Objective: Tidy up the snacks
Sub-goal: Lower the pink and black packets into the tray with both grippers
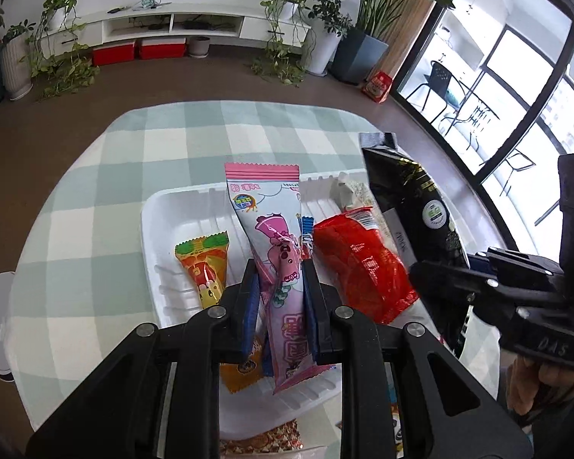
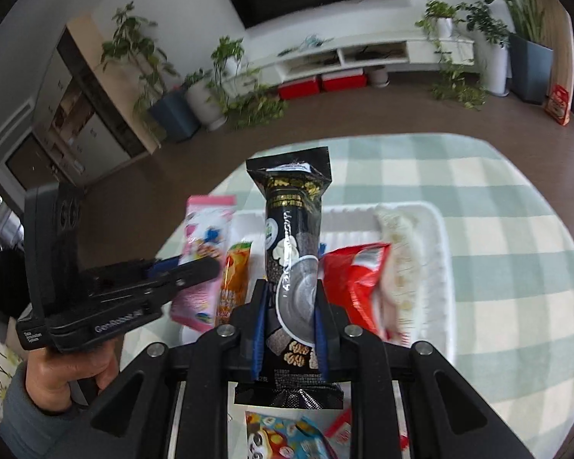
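Checked green-and-white cloth covers the tabletop [image 1: 107,199], and on it sits a white plastic tray [image 1: 153,237], the collecting point for the snacks. Progress, judged from the present layout: the tray already holds several packets, among them a red packet [image 1: 359,267] leaning near its right side, a pale packet of light-coloured pieces [image 2: 401,260] just beyond it against the far rim, and an orange-and-green packet [image 1: 204,271] lying towards the left. More wrappers lie partly hidden under the left claw; their kind cannot be told. Work remains: two packets are in the air, and at least one colourful packet [image 2: 287,436] shows at the near edge of the right wrist view, apparently outside the tray, though the claw frame hides much of it.

Left claw [image 1: 281,298]: nearly closed, its blue pads pressing both sides of a long pink packet [image 1: 266,210], which stands upright above the tray with its crimped end pointing away. Right claw [image 2: 291,313]: closed as far as the packet allows, clamped on a black packet [image 2: 292,206] printed with nuts and a bowl, likewise held lengthwise above the tray's middle. Both carried packets hang clear of the tray contents, side by side, the pink one to the left of the black. A hand [image 2: 61,375] in a grey sleeve grips the left tool's handle.
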A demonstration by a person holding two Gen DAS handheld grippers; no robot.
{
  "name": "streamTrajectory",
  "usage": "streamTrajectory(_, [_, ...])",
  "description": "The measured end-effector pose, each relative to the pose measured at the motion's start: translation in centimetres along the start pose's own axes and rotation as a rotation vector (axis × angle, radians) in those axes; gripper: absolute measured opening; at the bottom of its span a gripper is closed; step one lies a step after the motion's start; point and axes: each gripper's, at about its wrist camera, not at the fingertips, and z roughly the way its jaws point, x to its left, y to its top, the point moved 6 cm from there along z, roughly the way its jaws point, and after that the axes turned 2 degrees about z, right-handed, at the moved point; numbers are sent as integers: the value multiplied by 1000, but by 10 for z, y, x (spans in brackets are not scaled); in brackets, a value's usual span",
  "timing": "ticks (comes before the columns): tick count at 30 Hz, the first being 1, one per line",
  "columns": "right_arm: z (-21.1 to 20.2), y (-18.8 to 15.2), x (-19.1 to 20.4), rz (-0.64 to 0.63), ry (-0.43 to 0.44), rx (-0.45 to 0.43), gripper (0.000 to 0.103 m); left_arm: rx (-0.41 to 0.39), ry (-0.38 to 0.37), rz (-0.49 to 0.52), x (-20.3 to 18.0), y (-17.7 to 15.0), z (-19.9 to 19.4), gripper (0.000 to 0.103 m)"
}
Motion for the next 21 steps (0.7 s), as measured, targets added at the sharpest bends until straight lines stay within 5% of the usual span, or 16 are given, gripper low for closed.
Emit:
streamTrajectory(10, [63, -26, -9, 1, -80, 118, 23, 50, 50, 31, 3, -12, 48, 19])
streamTrajectory(21, [78, -33, -16, 0, -84, 143, 26, 50, 71, 21, 12, -15, 56, 23])
